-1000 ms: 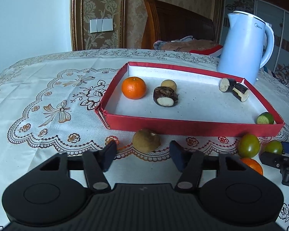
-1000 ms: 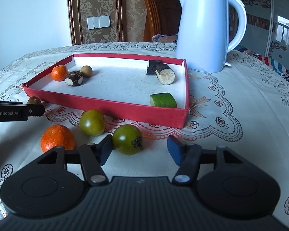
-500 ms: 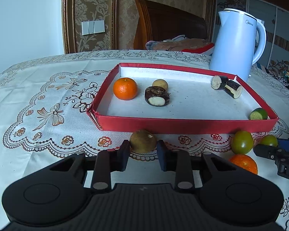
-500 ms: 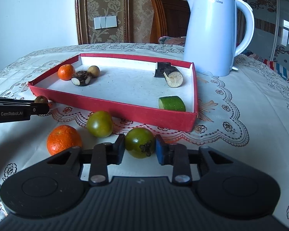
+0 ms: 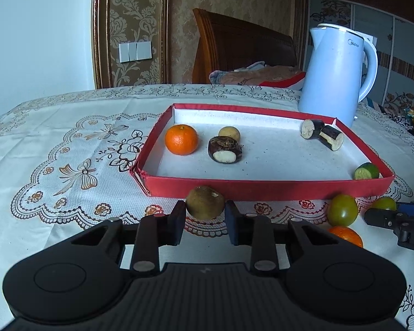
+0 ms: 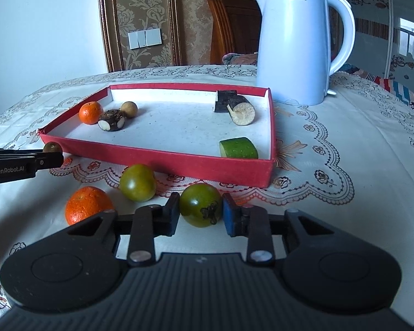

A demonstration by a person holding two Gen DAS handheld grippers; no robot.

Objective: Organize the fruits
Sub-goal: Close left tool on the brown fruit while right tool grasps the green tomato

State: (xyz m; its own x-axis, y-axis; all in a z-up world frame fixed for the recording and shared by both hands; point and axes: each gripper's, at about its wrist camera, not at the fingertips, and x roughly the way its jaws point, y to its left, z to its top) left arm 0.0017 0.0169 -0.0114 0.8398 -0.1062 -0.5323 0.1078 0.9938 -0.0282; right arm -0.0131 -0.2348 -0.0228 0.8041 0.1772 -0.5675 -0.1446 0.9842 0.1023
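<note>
1. Both grippers were clamped on fruit in front of the red tray [image 5: 265, 188]. The left gripper [image 5: 205, 215] had its jaws drawn in on a brown round fruit [image 5: 205, 202], one pad pressing each side.
2. That brown fruit sat between the fingertips, just before the tray's near wall and toward its left corner, over the lace tablecloth [image 5: 55, 165].
3. In the right wrist view, the right gripper [image 6: 198, 211] was likewise closed on a green tomato [image 6: 201, 207], its dark pad on the left flank and its blue pad on the right, the stem scar facing the camera.
4. The gripped tomato was just in front of the tray's near wall, toward its right half.
5. Left of it on the cloth lay a second green tomato [image 6: 137, 182], and nearer the camera a loose orange [image 6: 87, 203], both outside the tray and apart from the right gripper.
6. Inside the tray were a small orange [image 5: 181, 139], a dark cut piece [image 5: 225, 153] with a small tan round fruit [image 5: 229, 133] just behind it, two dark cut chunks [image 5: 321, 135] at the far right, and a green cut piece [image 6: 238, 148] in the near right corner.
7. A pale blue kettle [image 6: 295, 44] stood behind the tray's far right corner.
</note>
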